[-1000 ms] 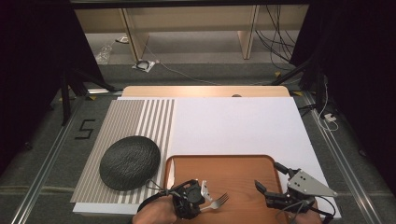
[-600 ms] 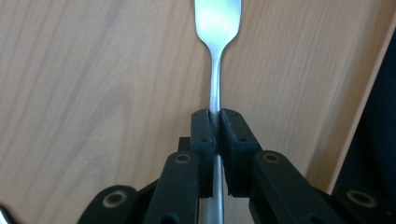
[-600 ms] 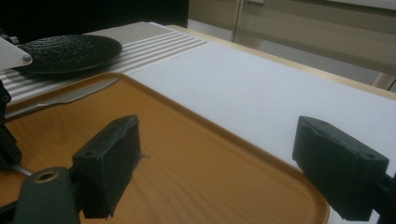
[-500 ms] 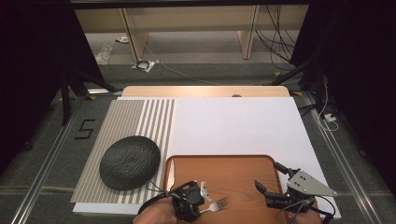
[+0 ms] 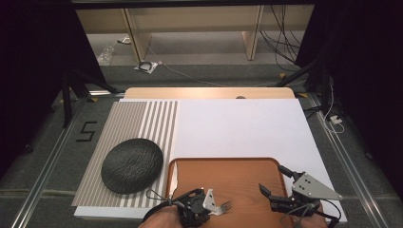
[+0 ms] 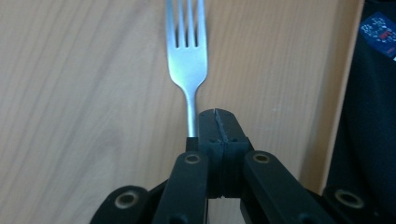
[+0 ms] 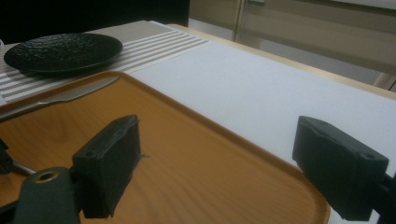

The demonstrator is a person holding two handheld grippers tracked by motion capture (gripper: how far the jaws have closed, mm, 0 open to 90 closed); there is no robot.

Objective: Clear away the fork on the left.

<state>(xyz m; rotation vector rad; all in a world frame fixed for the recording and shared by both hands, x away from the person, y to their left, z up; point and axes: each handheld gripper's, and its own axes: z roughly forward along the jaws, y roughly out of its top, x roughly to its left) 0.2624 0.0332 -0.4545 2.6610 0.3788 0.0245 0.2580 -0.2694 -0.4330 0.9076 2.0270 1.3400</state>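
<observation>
**Fork gripped at the near edge of the wooden tray**

High view: the fork (image 5: 222,207) lies over the near-left part of the wooden tray (image 5: 223,164), its long axis running roughly across the tray, tines pointing toward the tray's right side. The left gripper (image 5: 205,207) reaches in from the tray's near edge and has just been closing, with the fork's handle between its jaws. The right gripper (image 5: 275,185) hovers over the tray's near-right corner, jaws spread wide and holding nothing. A black plate (image 5: 131,164) sits left of the tray on a striped mat (image 5: 142,118).

Left gripper view: the jaws are pressed together around the fork's (image 6: 188,56) neck, tines pointing straight away from the gripper (image 6: 215,123) over the tray's wood grain (image 6: 93,93). The handle appears caught at one side of the pads, though the overlap is hard to read.

Right gripper view: the right gripper's (image 7: 217,154) two jaws stand far apart, level above the tray (image 7: 196,154). What may be a knife (image 7: 60,99) rests near the tray's far rim, the plate (image 7: 63,50) beyond it.
</observation>
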